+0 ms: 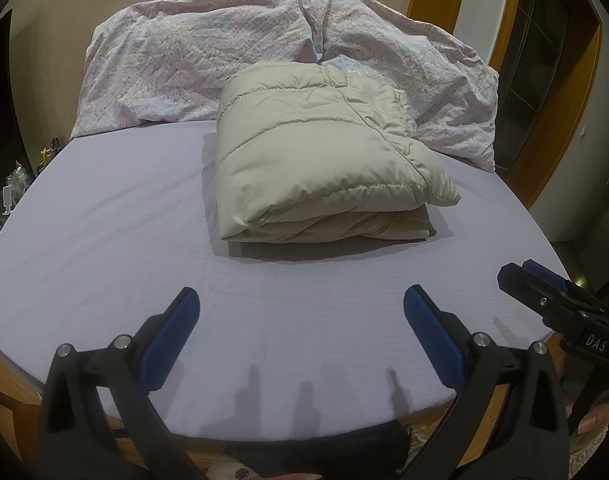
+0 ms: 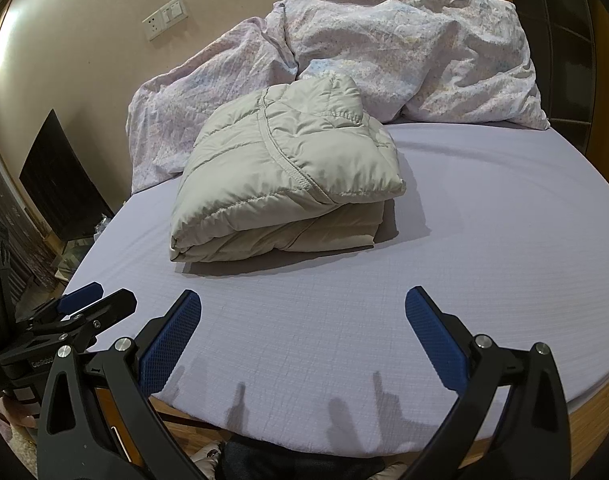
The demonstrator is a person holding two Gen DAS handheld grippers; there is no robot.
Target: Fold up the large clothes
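A beige puffer jacket (image 1: 320, 156) lies folded into a thick rectangular bundle on the lilac bed sheet (image 1: 104, 240), its far end against the bedding. In the right wrist view the jacket (image 2: 284, 172) sits left of centre. My left gripper (image 1: 302, 308) hovers open over the near edge of the bed, well short of the jacket, nothing between its blue pads (image 1: 172, 336). My right gripper (image 2: 303, 312) is also open and empty, at the same distance from the bundle. Each gripper appears at the edge of the other's view: the right one (image 1: 544, 296), the left one (image 2: 84, 304).
A crumpled floral duvet (image 1: 232, 52) is heaped along the far side of the bed. The wooden bed frame (image 2: 584, 412) runs under the near edge. A wall socket panel (image 2: 166, 16) is on the beige wall; wooden door frames (image 1: 552, 100) stand at right. Dark clothing (image 1: 324, 448) lies below.
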